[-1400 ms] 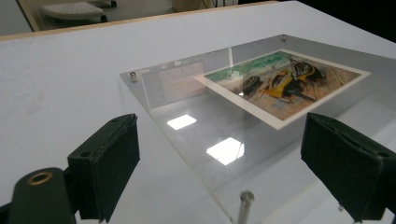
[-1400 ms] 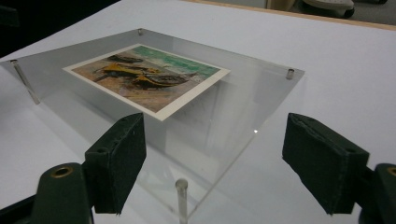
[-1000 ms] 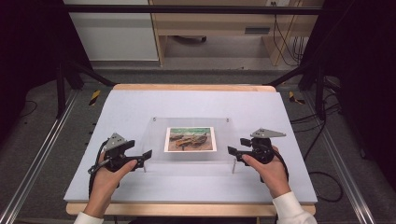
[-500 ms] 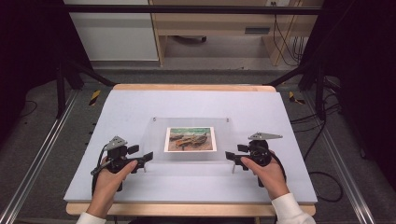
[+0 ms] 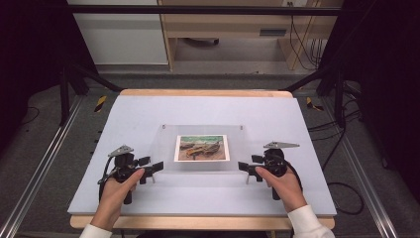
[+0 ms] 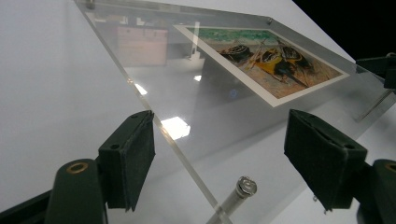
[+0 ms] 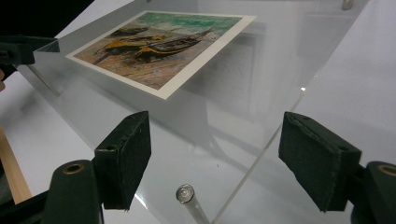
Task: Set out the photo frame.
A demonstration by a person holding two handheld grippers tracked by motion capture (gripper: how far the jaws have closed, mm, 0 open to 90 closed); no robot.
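Your left gripper and right gripper both gape wide, each straddling a near corner of the clear frame on the table; right jaws just opened further, pads pressing nothing.

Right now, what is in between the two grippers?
In the high view, the clear acrylic frame with the boat picture lies between the left gripper and right gripper.

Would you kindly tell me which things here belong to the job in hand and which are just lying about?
In the job:
- clear acrylic photo frame with the boat picture
- its metal standoff pins
- left gripper, open
- right gripper, open

Lying about:
- wooden desk
- floor cables
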